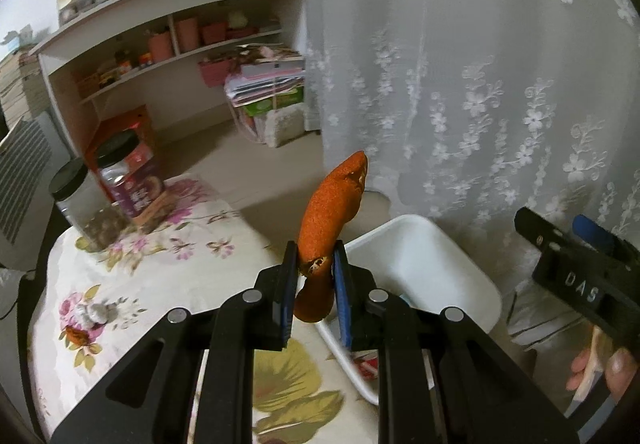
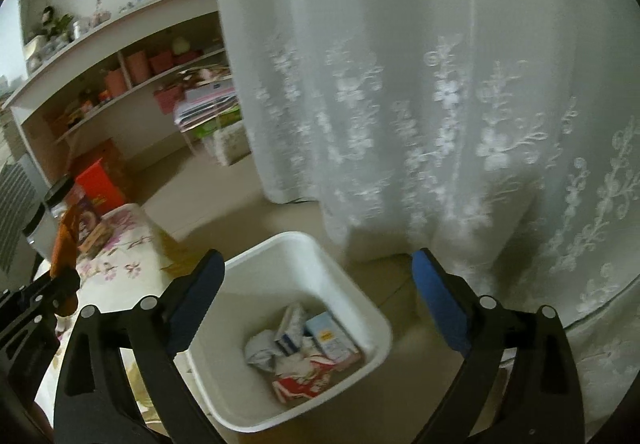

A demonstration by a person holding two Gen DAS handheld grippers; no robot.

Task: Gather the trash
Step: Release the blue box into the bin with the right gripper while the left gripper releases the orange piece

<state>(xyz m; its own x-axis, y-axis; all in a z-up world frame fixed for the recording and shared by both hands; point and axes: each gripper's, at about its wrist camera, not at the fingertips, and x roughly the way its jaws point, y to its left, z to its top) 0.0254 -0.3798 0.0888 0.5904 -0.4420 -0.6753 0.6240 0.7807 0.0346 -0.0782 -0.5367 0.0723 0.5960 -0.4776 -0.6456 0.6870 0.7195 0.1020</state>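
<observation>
- Floral cloth covers the counter [image 1: 168,276], which stands beside a white bin [image 2: 352,296] on the floor, with a lace curtain [image 1: 480,84] and shelving [image 1: 180,4] behind.
- An orange peel [image 1: 332,212] is clamped upright in the left hand-held gripper [image 1: 316,268], pinched low on its length, above the counter edge and just short of the bin's rim.
- The right hand-held gripper [image 2: 316,304] is seen spread wide and empty, hovering over the bin.
- Paper scraps and cartons [image 2: 308,348] are seen already lying in the bin.
- Risk: the peel is gripped near one end only; most of it stands free, so a tilt or jolt could be expected to pivot it out of the pads.
- Risk: if the peel is released from its present place, a fall onto the cloth or the floor between counter and bin is judged likely, since it is not yet over the opening.
- Risk: the two hand-held grippers are close together near the bin; a collision during the transfer cannot be ruled out.
- A crumpled white scrap [image 1: 94,312] is noted on the cloth and could be overlooked.
- Two jars [image 1: 104,196] at the far counter corner are well apart from the work.
</observation>
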